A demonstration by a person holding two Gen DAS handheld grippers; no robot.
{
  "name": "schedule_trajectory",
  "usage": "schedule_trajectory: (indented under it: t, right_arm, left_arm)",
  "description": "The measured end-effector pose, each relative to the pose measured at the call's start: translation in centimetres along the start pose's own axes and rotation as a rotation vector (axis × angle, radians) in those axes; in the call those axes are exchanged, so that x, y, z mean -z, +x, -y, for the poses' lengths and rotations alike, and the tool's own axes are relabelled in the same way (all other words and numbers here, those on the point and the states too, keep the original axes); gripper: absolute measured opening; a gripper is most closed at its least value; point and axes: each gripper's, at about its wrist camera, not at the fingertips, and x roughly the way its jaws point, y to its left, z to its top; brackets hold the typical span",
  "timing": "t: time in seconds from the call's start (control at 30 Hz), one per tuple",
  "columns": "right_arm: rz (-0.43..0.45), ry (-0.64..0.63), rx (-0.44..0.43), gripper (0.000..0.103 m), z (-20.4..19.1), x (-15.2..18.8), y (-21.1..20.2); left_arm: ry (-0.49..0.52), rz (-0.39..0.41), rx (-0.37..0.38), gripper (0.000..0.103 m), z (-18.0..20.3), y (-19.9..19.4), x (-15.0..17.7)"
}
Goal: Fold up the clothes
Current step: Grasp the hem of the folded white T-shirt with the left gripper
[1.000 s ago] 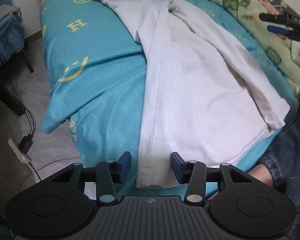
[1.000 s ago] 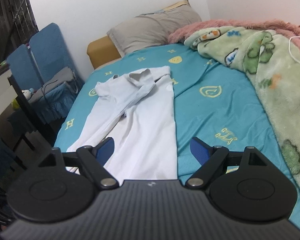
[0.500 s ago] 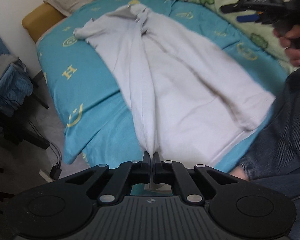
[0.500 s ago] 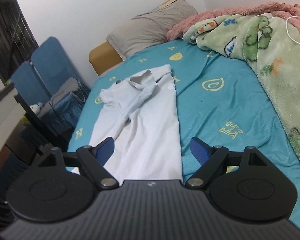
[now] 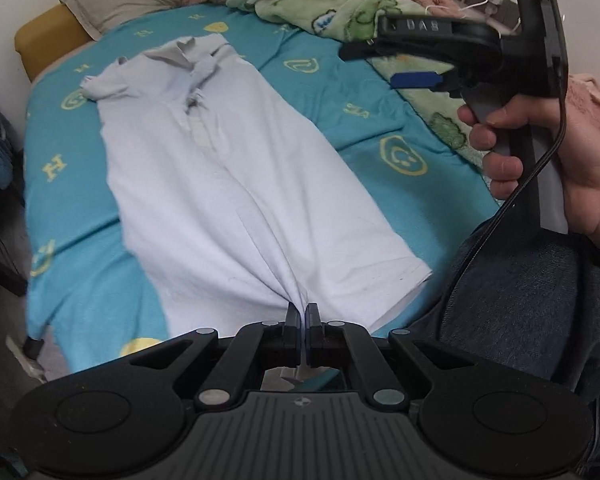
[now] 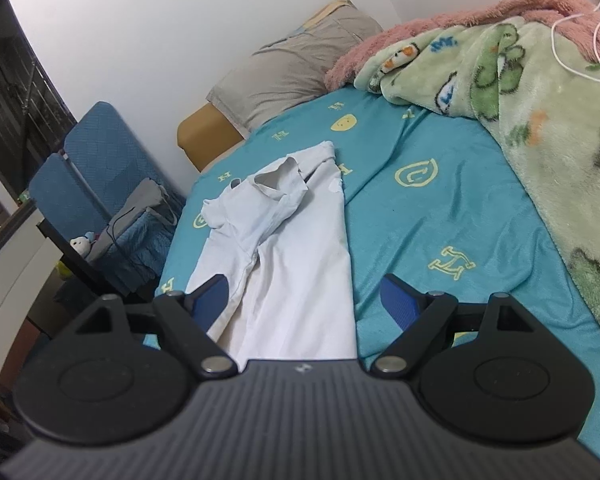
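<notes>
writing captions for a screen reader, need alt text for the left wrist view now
The left gripper is shut on the hem of a white polo shirt spread on a teal bedsheet. At right, a hand holds the right gripper, open, above the bed.

**Around the bed: bedding, chair and cables**

A teal bedsheet [image 6: 440, 216] printed with yellow smiley faces and letter motifs covers the mattress. At the head of the bed a grey pillow [image 6: 296, 68] leans on a mustard-yellow cushion [image 6: 204, 136] by the white wall. A green fleece blanket [image 6: 540, 112] with cartoon animals is bunched along one side, a pink fuzzy blanket [image 6: 512, 12] behind it, and a white cable [image 6: 572, 56] loops across both. Beside the bed stands a blue chair [image 6: 88, 176] holding grey fabric, with a small plush toy [image 6: 80, 242] near it. Denim-clad legs [image 5: 520, 300] fill the near corner of the left wrist view.
</notes>
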Motion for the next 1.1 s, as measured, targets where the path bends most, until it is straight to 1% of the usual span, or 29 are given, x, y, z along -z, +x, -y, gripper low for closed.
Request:
schedule_trajectory:
  t: [0.07, 0.13, 0.17, 0.2, 0.23, 0.27, 0.3, 0.33, 0.4, 0.47, 0.53, 0.6, 0.63, 0.67, 0.73, 0.77, 0.8, 0.87, 0.9, 0.97, 1.07, 1.1]
  right_arm:
    - [-0.029, 0.014, -0.012, 0.084, 0.4, 0.2, 0.3]
    - [-0.075, 0.038, -0.032, 0.084, 0.9, 0.5, 0.7]
    - [-0.099, 0.062, -0.043, 0.084, 1.3, 0.7, 0.8]
    - [-0.122, 0.088, -0.055, 0.084, 1.6, 1.0, 1.0]
    - [-0.145, 0.113, -0.067, 0.084, 2.0, 1.2, 1.1]
    - [-0.169, 0.139, -0.078, 0.084, 2.4, 1.5, 1.2]
    - [-0.192, 0.165, -0.090, 0.084, 2.7, 1.7, 1.3]
    - [-0.215, 0.191, -0.102, 0.084, 3.1, 2.0, 1.4]
    - [-0.261, 0.243, -0.108, 0.085, 3.8, 2.7, 1.7]
    - [-0.310, 0.321, -0.118, 0.086, 4.6, 3.6, 2.2]
    - [-0.349, 0.388, -0.117, 0.086, 5.1, 4.3, 2.3]
    - [-0.384, 0.436, -0.113, 0.086, 5.4, 5.0, 2.5]
    - [-0.398, 0.443, -0.110, 0.086, 5.3, 5.2, 2.5]
    - [-0.408, 0.441, -0.103, 0.086, 5.1, 5.4, 2.5]
    - [-0.422, 0.425, -0.059, 0.084, 4.6, 5.7, 2.6]
    - [-0.429, 0.417, -0.029, 0.084, 4.4, 5.8, 2.6]
    - [-0.447, 0.420, 0.013, 0.084, 4.3, 6.0, 2.7]
    - [-0.491, 0.442, 0.088, 0.084, 4.4, 6.3, 3.0]
    - [-0.507, 0.445, 0.092, 0.085, 4.3, 6.5, 3.1]
    - [-0.535, 0.446, 0.091, 0.085, 4.1, 6.8, 3.1]
    - [-0.587, 0.422, 0.088, 0.085, 3.2, 7.4, 3.3]
    - [-0.601, 0.414, 0.086, 0.085, 2.9, 7.5, 3.3]
  left_arm:
    - [0.017, -0.023, 0.009, 0.007, 1.0, 1.7, 0.5]
    - [0.005, -0.029, 0.030, 0.019, 0.9, 2.4, 0.9]
    - [-0.015, -0.023, 0.045, 0.022, 0.5, 2.3, 1.1]
    - [-0.047, -0.010, 0.055, 0.029, -0.1, 2.2, 1.3]
    - [-0.095, 0.007, 0.058, 0.042, -1.1, 1.8, 1.5]
    - [-0.152, 0.030, 0.058, 0.048, -2.2, 1.4, 1.7]
    - [-0.219, 0.058, 0.057, 0.057, -3.5, 1.0, 2.0]
    - [-0.299, 0.084, 0.061, 0.061, -5.2, 0.7, 2.4]
    - [-0.472, 0.125, 0.071, 0.063, -8.6, 0.5, 3.3]
    - [-0.642, 0.135, 0.064, 0.065, -11.9, 1.2, 4.6]
    - [-0.769, 0.117, 0.048, 0.065, -14.6, 2.2, 5.6]
    - [-0.906, 0.097, 0.054, 0.065, -16.8, 3.1, 6.8]
    - [-0.955, 0.085, 0.054, 0.066, -17.7, 3.6, 7.3]
    - [-0.981, 0.067, 0.044, 0.067, -18.1, 4.0, 7.5]
    - [-0.984, 0.031, 0.030, 0.069, -18.4, 4.8, 7.6]
    - [-0.969, 0.029, 0.035, 0.070, -18.2, 5.0, 7.5]
    - [-0.950, 0.033, 0.040, 0.075, -17.9, 5.0, 7.4]
    - [-0.908, 0.031, 0.054, 0.075, -17.3, 5.1, 7.1]
    - [-0.890, 0.028, 0.065, 0.075, -16.7, 5.2, 6.9]
    - [-0.856, 0.023, 0.084, 0.073, -16.0, 5.3, 6.8]
    - [-0.824, 0.007, 0.104, 0.066, -15.1, 5.3, 6.8]
    - [-0.818, -0.002, 0.111, 0.058, -15.0, 5.2, 6.9]
